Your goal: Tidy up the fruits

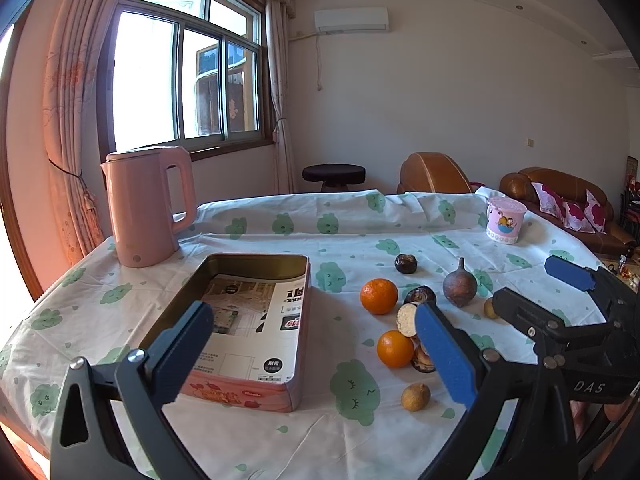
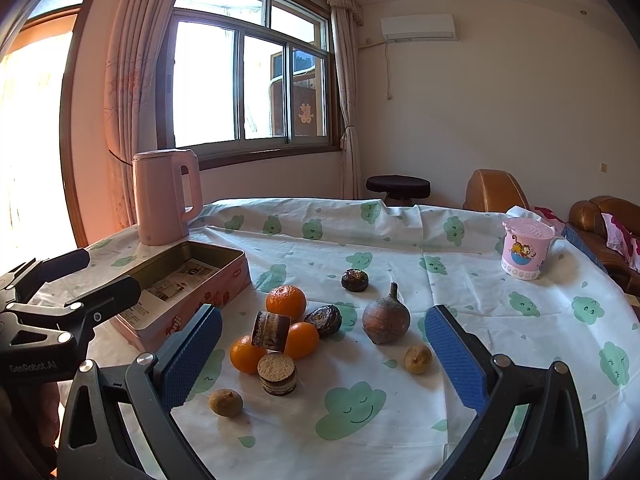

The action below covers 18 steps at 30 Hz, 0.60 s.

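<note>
Several fruits lie on the cloth: oranges (image 2: pixel 286 302), dark shrivelled fruits (image 2: pixel 324 320), a brown pear-shaped fruit (image 2: pixel 386 320), small tan longans (image 2: pixel 418 359) and cut brown round pieces (image 2: pixel 277 372). An open pink tin box (image 1: pixel 248 320) with a leaflet inside sits left of them. My left gripper (image 1: pixel 316 352) is open above the box's right side and holds nothing. My right gripper (image 2: pixel 324 360) is open and empty, hovering before the fruit cluster. The right gripper also shows in the left wrist view (image 1: pixel 532 292), open.
A pink kettle (image 1: pixel 148 206) stands at the table's back left. A pink cartoon cup (image 2: pixel 524 254) stands at the back right. The table has a white cloth (image 2: pixel 360 408) with green clouds. Brown sofas (image 1: pixel 560 196) and a stool (image 1: pixel 334 176) stand beyond.
</note>
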Each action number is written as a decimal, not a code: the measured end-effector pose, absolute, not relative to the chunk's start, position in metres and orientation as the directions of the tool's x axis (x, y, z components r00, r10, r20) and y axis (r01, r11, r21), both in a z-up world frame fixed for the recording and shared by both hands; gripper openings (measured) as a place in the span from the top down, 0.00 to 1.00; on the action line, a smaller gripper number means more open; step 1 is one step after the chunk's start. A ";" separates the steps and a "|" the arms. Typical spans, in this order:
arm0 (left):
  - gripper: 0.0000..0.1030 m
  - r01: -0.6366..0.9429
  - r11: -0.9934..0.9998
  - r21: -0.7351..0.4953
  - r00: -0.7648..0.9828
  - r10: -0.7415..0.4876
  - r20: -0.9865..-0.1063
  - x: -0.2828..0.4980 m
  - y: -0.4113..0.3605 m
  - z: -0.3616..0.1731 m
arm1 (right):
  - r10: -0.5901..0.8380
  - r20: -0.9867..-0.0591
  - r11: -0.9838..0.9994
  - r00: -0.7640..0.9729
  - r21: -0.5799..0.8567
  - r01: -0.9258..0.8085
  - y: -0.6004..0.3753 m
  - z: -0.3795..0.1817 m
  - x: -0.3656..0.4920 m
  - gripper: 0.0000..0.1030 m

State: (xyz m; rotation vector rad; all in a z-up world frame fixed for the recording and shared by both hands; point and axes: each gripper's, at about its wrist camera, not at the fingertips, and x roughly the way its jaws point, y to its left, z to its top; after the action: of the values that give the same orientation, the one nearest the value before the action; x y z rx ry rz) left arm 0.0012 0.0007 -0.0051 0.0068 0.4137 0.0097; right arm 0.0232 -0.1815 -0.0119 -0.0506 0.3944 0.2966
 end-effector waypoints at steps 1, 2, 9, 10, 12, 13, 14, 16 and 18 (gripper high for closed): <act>0.00 -0.008 1.000 0.008 0.915 0.011 -0.402 0.001 0.001 -0.005 | 0.276 -0.386 0.955 0.880 0.010 -0.295 -0.181 -0.012 0.023 0.01; 0.00 -0.009 1.000 0.008 0.915 0.011 -0.403 0.001 0.001 -0.005 | 0.276 -0.386 0.955 0.880 0.010 -0.295 -0.181 -0.013 0.023 0.01; 0.00 -0.008 1.000 0.009 0.916 0.011 -0.402 0.001 0.001 -0.005 | 0.277 -0.387 0.955 0.879 0.011 -0.296 -0.180 -0.013 0.022 0.01; 0.00 -0.009 1.000 0.009 0.915 0.012 -0.402 0.001 0.001 -0.005 | 0.277 -0.388 0.955 0.879 0.011 -0.296 -0.180 -0.014 0.022 0.01; 0.00 -0.008 1.000 0.009 0.915 0.011 -0.403 0.001 0.001 -0.005 | 0.279 -0.390 0.955 0.878 0.014 -0.297 -0.180 -0.016 0.021 0.01; 0.00 -0.009 1.000 0.009 0.915 0.012 -0.403 0.001 0.001 -0.005 | 0.279 -0.391 0.955 0.877 0.015 -0.297 -0.180 -0.017 0.021 0.01; 0.00 -0.009 1.000 0.009 0.915 0.012 -0.403 0.001 0.001 -0.006 | 0.279 -0.391 0.955 0.877 0.015 -0.297 -0.179 -0.017 0.021 0.01; 0.00 -0.009 1.000 0.009 0.915 0.012 -0.403 0.001 0.001 -0.006 | 0.280 -0.392 0.954 0.876 0.015 -0.298 -0.180 -0.018 0.021 0.01; 0.00 -0.008 1.000 0.009 0.915 0.011 -0.403 0.001 0.001 -0.006 | 0.280 -0.393 0.954 0.876 0.016 -0.298 -0.180 -0.018 0.020 0.01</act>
State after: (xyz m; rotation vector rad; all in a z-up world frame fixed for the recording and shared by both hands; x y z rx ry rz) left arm 0.0009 0.0012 -0.0056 0.0073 0.4150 0.0100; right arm 0.0203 -0.1796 -0.0180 -0.0455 0.4029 0.3016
